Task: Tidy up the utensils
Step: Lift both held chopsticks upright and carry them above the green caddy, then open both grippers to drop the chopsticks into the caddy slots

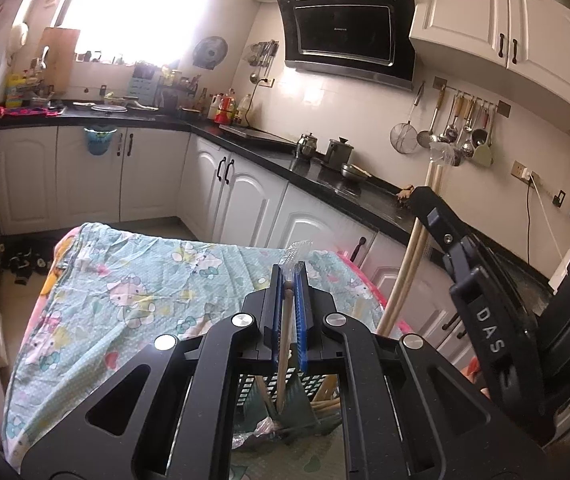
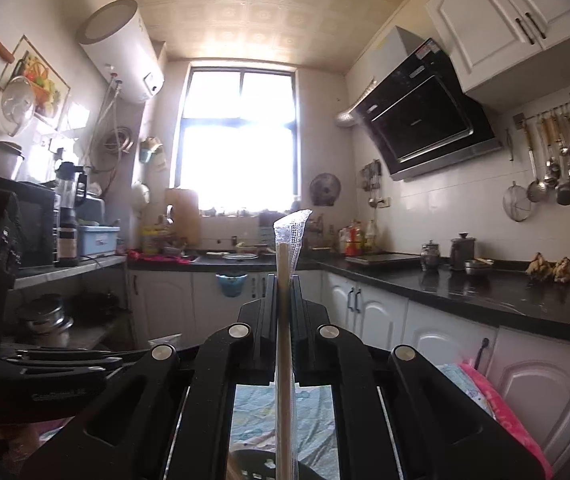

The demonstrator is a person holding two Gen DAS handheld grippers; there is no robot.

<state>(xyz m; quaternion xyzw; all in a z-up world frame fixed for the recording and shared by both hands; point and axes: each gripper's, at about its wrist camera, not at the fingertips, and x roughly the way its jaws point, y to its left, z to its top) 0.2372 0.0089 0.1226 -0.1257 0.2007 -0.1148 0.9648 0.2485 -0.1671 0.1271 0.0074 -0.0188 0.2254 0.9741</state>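
Where lettering is legible, right gripper point(image 1: 425, 196) reads "DAS".

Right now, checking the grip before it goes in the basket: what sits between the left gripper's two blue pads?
In the left wrist view, the left gripper is shut on wooden chopsticks in a clear plastic sleeve, above the dark basket.

Ahead of the left gripper point(image 1: 289, 280) the cloth-covered surface point(image 1: 133, 292) lies bare and passable. Right below its jaws a dark slatted basket point(image 1: 285, 396) crowded with wooden utensils blocks the way down. On its right the right gripper point(image 1: 437, 216) and its long wooden sticks point(image 1: 409, 252) stand close, with the black counter point(image 1: 365, 196) behind them.
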